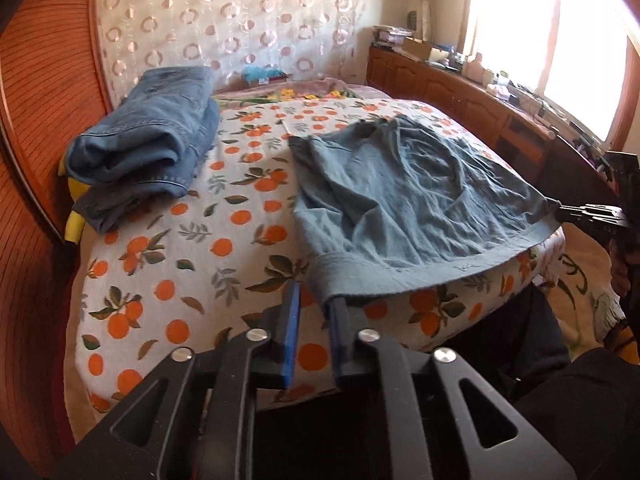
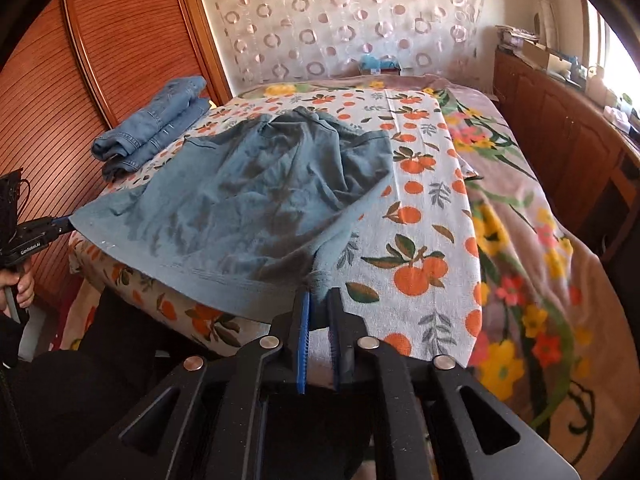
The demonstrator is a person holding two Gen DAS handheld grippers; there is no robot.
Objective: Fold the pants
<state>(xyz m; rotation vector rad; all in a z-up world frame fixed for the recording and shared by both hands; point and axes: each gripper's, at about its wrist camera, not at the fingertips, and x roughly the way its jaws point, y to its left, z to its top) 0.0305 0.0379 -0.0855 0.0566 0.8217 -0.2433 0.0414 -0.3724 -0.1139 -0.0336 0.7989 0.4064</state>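
Note:
Grey-blue pants (image 1: 408, 196) lie spread on the bed, waistband toward me and hanging a little over the near edge; they also show in the right wrist view (image 2: 248, 208). My left gripper (image 1: 318, 294) holds the waistband's left corner between its blue-padded fingers, which stand a little apart. My right gripper (image 2: 320, 294) holds the waistband's right corner the same way. Each gripper also shows in the other's view: the right one at the far right (image 1: 560, 210), the left one at the far left (image 2: 66, 226). The waistband is stretched between them.
A stack of folded blue jeans (image 1: 148, 148) lies at the bed's left side, also in the right wrist view (image 2: 156, 120). An orange-print cloth (image 1: 192, 240) covers the bed. A wooden wardrobe (image 2: 60, 80) stands left, a cluttered wooden cabinet (image 1: 460, 88) right under the window.

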